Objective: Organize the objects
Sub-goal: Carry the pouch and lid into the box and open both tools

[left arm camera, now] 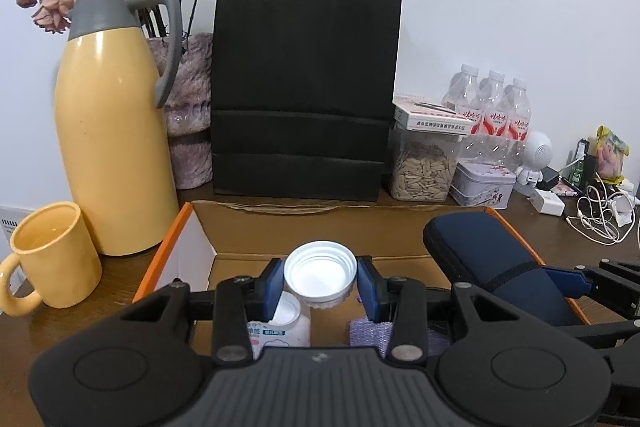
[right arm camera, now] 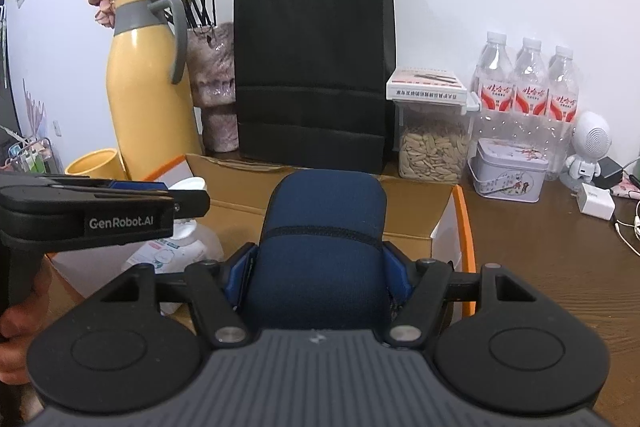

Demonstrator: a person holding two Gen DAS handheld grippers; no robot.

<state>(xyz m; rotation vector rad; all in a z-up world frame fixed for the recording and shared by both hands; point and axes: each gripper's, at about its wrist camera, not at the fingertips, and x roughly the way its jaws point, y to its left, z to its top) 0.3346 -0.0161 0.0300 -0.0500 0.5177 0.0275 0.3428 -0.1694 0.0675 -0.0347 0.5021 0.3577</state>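
Note:
My left gripper [left arm camera: 321, 285] is shut on a white screw cap [left arm camera: 320, 274], held hollow side toward the camera above an open cardboard box [left arm camera: 304, 227]. Under it in the box stands a white bottle [left arm camera: 286, 321] with a printed label, and a purple cloth [left arm camera: 370, 333] lies beside it. My right gripper [right arm camera: 320, 267] is shut on a dark blue zip case [right arm camera: 324, 247], which hangs over the right part of the same box [right arm camera: 412, 195]. From the left wrist view the blue case [left arm camera: 488, 263] shows at right. The left gripper [right arm camera: 176, 205] enters the right wrist view from the left.
Behind the box stand a black paper bag [left arm camera: 306, 87], a yellow thermos jug [left arm camera: 112, 131], a yellow mug [left arm camera: 54, 257] and a vase of dried roses [left arm camera: 190, 107]. To the right are a jar of seeds [left arm camera: 424, 167], a tin [left arm camera: 482, 185], water bottles [left arm camera: 494, 103], chargers and cables [left arm camera: 600, 215].

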